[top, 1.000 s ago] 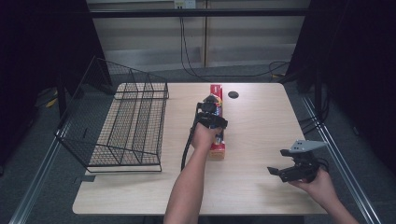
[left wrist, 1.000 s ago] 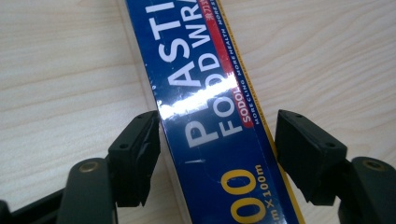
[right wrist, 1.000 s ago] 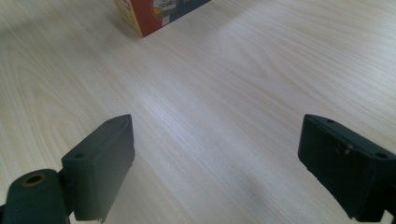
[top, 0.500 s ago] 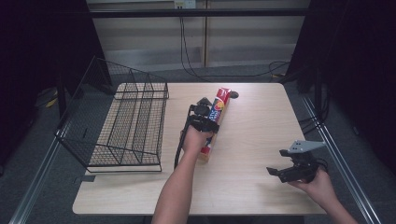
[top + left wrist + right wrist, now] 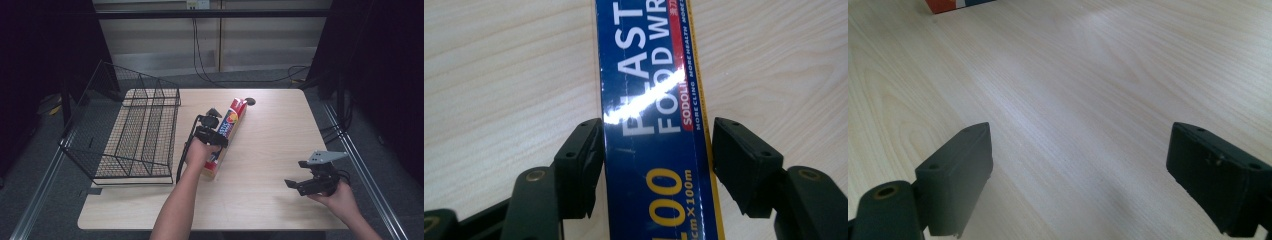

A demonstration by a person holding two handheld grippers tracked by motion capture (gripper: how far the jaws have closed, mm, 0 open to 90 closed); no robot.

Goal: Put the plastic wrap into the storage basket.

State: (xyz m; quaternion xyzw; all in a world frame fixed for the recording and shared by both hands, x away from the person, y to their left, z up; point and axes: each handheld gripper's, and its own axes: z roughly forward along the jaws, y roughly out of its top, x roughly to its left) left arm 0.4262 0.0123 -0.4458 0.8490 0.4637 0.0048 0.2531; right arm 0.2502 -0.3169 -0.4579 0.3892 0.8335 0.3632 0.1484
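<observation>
A long box of plastic food wrap [image 5: 234, 116], blue on top with red ends, lies slantwise in the middle of the table. My left gripper [image 5: 217, 135] stands over its middle, pointing down. In the left gripper view the box [image 5: 649, 75] runs between the jaws of my left gripper [image 5: 654, 150]. One pad [image 5: 581, 160] touches its side, while the other pad [image 5: 744, 160] stands a sliver off. These jaws have just been opening a little. My right gripper [image 5: 296, 174] hovers at the table's front right, jaws wide apart over bare wood [image 5: 1078, 170].
A black wire basket [image 5: 140, 135] takes up the left side of the table [image 5: 280, 135]. A dark cable hole [image 5: 250, 101] sits near the far edge by the box's far end. A red corner of the box [image 5: 948, 4] peeks into the right gripper view.
The box has turned from straight to slanted, its near end swinging left. My left gripper moved left and toward the person with it. The right gripper stayed put.
</observation>
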